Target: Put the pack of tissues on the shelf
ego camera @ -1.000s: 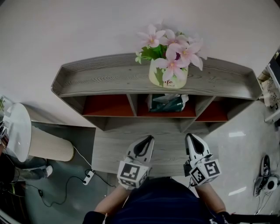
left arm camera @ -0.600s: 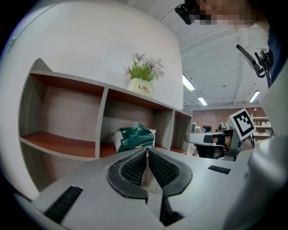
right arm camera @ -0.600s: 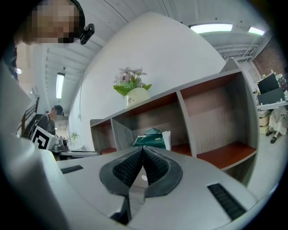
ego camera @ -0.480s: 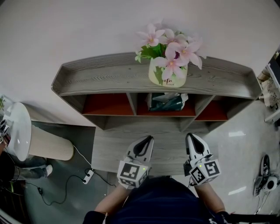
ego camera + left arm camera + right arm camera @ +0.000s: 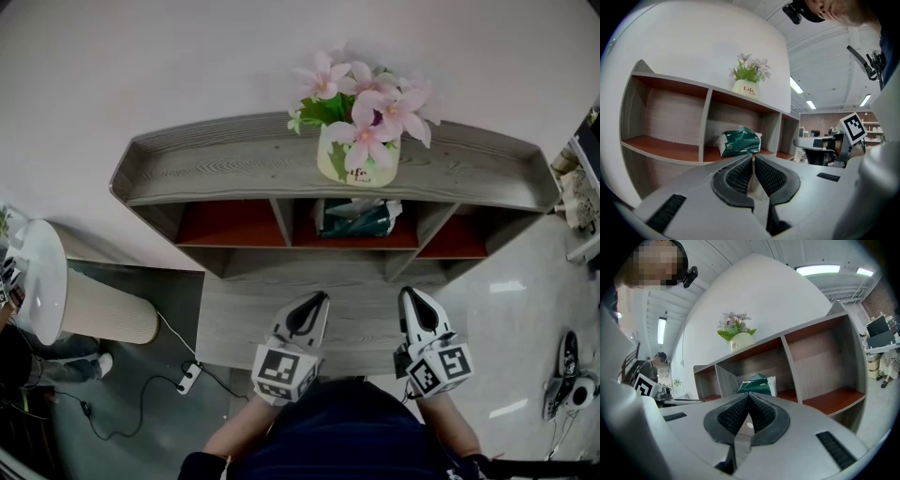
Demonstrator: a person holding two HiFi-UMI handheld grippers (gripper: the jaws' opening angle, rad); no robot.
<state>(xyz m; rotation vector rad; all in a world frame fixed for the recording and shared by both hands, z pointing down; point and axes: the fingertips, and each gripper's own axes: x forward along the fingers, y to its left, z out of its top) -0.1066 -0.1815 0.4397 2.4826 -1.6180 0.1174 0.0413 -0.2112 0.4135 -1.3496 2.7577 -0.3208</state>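
The green and white pack of tissues [image 5: 358, 220] lies in the middle compartment of the grey wooden shelf [image 5: 234, 169], on its red-brown board. It shows also in the left gripper view as the tissue pack [image 5: 739, 142] and in the right gripper view as the pack [image 5: 756, 383]. My left gripper [image 5: 319, 298] hovers over the lower grey board in front of the shelf, jaws shut and empty. My right gripper [image 5: 407, 294] hangs beside it, likewise shut with nothing held. Both point at the shelf, well short of the pack.
A pot of pink flowers [image 5: 361, 141] stands on the shelf top above the middle compartment. The left compartment [image 5: 230, 227] and right compartment [image 5: 455, 242] hold nothing. A white round stool [image 5: 56, 291] and a power strip with cable [image 5: 187, 380] are at the left on the floor.
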